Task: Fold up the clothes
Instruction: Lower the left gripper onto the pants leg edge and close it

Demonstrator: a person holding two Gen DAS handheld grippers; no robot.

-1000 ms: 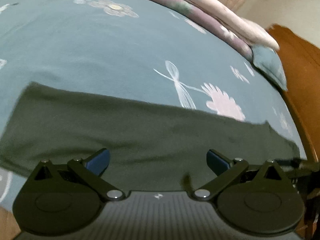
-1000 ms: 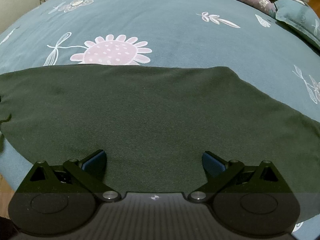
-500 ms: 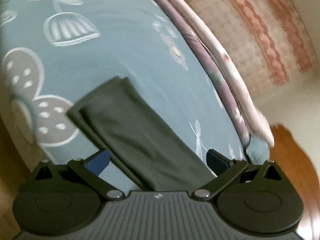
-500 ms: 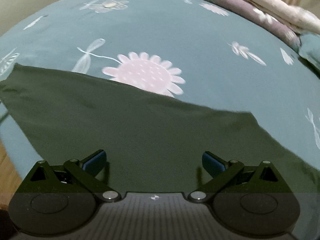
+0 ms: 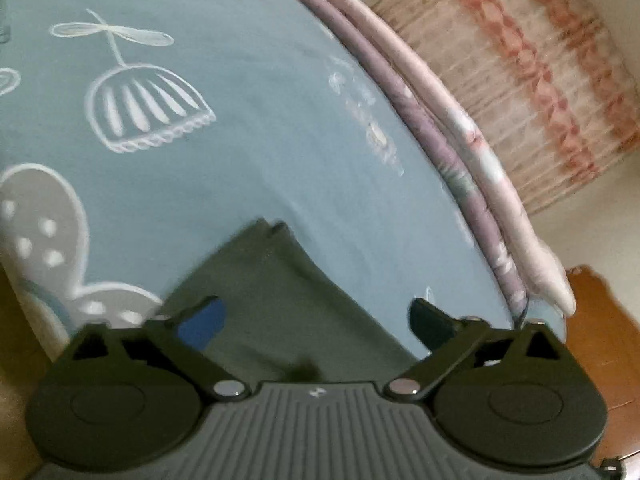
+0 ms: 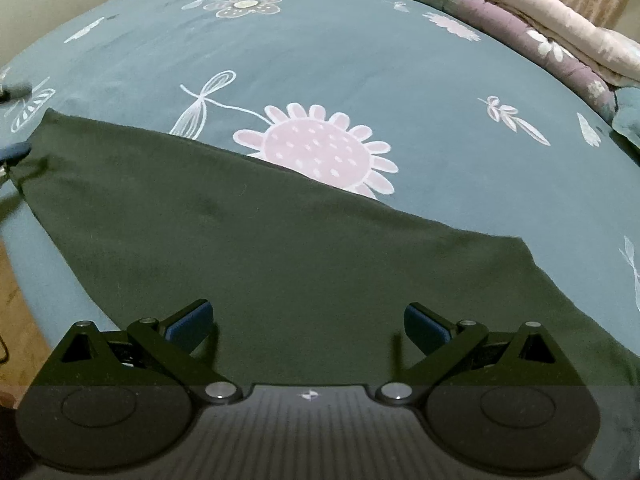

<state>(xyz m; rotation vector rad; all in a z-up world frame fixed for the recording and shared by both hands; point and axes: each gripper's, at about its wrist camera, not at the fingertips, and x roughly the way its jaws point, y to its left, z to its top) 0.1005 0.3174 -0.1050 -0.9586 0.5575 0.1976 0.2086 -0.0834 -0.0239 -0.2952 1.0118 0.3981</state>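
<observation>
A dark green garment (image 6: 256, 240) lies flat on the bed (image 6: 360, 64), spread across the middle and lower part of the right wrist view, its upper edge running from the upper left down to the right and covering the lower petals of a pink printed flower (image 6: 320, 148). The right gripper (image 6: 308, 326) hovers over the cloth with its jaws spread wide and nothing between the pads. In the left wrist view the narrow end of the garment (image 5: 280, 304) sits at lower centre, between the fingers of the left gripper (image 5: 316, 316); its jaws are wide but closing, and the pads do not press the cloth. Folded quilts (image 5: 460, 148) edge the bed in the right half of that frame, with a wooden bed frame (image 5: 600, 320) at lower right.
</observation>
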